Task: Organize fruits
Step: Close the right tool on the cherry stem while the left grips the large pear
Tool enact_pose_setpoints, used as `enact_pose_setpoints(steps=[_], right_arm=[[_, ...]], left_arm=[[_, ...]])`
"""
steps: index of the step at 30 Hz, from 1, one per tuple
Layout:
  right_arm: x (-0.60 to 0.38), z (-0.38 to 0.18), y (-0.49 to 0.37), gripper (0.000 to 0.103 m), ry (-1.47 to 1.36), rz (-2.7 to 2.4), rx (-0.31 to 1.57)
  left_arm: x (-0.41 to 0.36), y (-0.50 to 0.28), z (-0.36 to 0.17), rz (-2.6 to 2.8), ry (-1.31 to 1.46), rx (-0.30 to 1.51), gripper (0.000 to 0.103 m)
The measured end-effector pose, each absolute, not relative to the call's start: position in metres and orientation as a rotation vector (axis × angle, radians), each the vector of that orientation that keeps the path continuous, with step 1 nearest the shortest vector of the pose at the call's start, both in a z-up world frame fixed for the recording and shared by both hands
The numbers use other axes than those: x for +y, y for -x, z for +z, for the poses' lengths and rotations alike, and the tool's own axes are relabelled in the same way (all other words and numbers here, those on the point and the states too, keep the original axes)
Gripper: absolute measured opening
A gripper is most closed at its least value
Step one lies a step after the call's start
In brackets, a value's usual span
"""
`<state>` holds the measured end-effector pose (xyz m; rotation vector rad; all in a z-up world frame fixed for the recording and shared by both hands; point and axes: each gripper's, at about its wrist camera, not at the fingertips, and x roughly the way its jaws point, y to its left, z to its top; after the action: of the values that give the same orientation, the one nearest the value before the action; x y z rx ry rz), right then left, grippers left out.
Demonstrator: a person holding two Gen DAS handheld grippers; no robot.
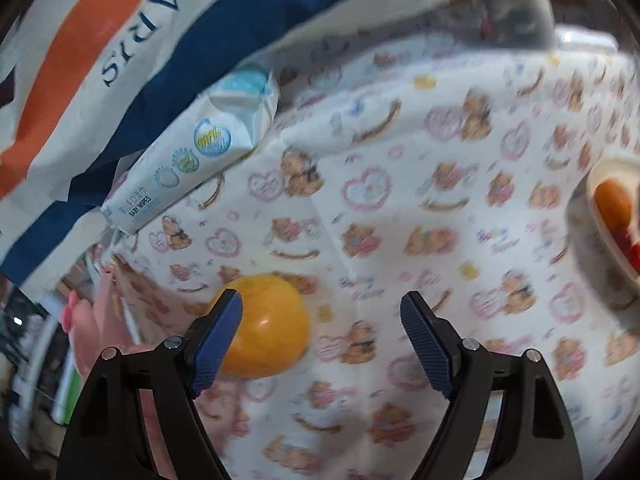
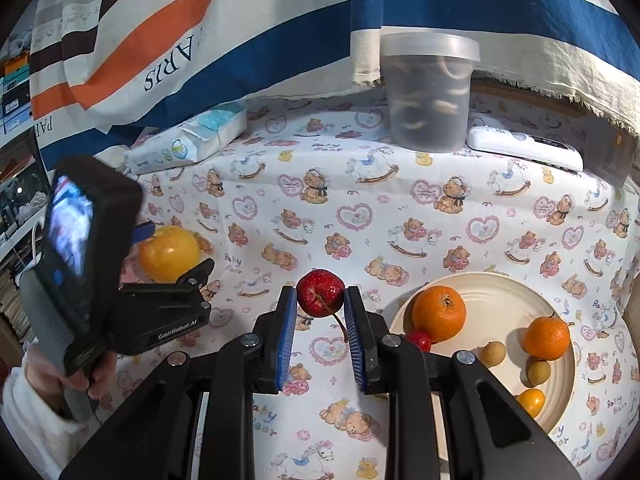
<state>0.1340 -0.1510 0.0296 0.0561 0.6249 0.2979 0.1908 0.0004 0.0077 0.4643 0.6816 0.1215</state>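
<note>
My right gripper (image 2: 320, 296) is shut on a small red fruit (image 2: 320, 290) with a stem, held above the bear-print cloth. To its right a cream plate (image 2: 500, 292) holds two oranges (image 2: 439, 312), small brown fruits (image 2: 493, 354), a little orange fruit (image 2: 530, 402) and a red one (image 2: 419, 340). A round yellow fruit (image 1: 268, 328) lies on the cloth just inside the left finger (image 1: 218, 336) of my left gripper (image 1: 322, 298). That gripper is open, its right pad well clear of the fruit. In the right wrist view the left gripper (image 2: 180, 247) straddles the yellow fruit (image 2: 170, 254).
A pack of baby wipes (image 1: 192, 152) lies at the back left under a striped cloth (image 2: 180, 40). A lidded plastic tub (image 2: 430, 92) and a white remote (image 2: 524, 148) stand at the back. The table's edge drops off left of the yellow fruit. A hand (image 2: 76, 380) holds the left gripper.
</note>
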Motion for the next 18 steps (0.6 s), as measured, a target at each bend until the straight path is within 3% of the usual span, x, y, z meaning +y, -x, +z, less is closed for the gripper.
enact_pose_setpoints(steps=[6,18], right_arm=[[-0.147,0.027,-0.133,0.025,-0.042,0.301,0.633],[-0.145,0.028,-0.132,0.025,-0.036,0.305,0.63]], left_arm=[[0.023,-0.215,-0.004,0.143,-0.441,0.799,0.081],[0.027,-0.243,-0.023,0.237,-0.56,0.855,0.086]])
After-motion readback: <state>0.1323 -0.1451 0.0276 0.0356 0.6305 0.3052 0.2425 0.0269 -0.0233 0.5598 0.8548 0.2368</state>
